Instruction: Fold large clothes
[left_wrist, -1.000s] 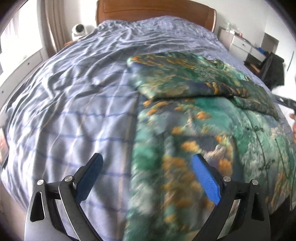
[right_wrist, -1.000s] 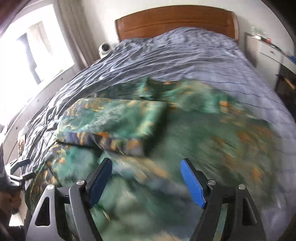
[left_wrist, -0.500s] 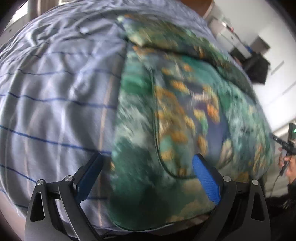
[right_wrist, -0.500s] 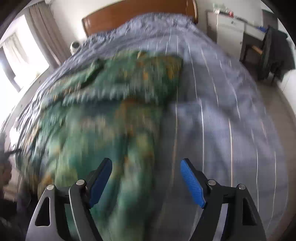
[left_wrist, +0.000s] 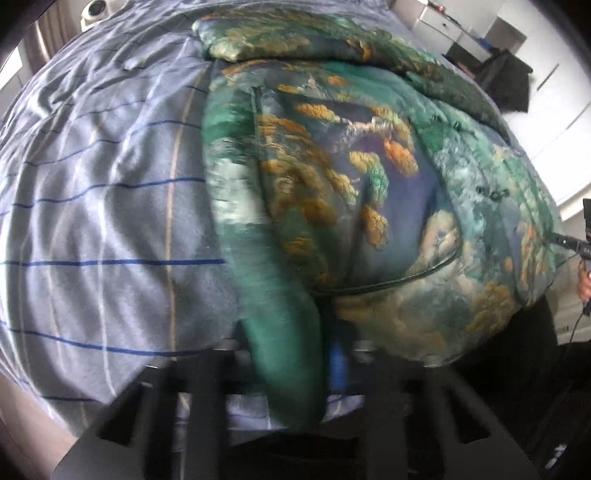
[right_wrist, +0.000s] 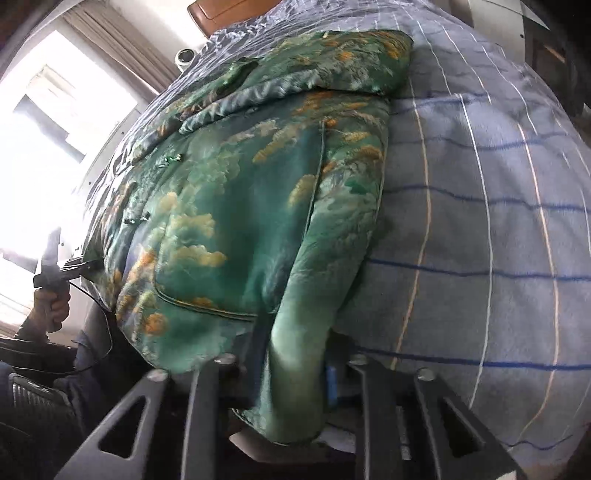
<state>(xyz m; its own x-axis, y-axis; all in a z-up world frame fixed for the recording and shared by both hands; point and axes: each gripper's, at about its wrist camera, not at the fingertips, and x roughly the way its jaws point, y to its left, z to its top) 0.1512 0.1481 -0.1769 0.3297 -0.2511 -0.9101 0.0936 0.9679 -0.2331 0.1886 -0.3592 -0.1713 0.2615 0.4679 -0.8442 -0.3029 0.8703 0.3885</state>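
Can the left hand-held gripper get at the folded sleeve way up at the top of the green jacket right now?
Probably not. The left hand-held gripper has just closed on the green jacket at its near hem, so its pads are busy. The folded sleeve lies far up the bed.

Both cameras ride on the claws and look steeply down at the bed (left_wrist: 110, 221), very near its foot edge. The left wrist view sits at the green jacket (left_wrist: 351, 184)'s left hem corner, the right wrist view at its right corner (right_wrist: 240, 221). Both share the jacket and the striped cover.
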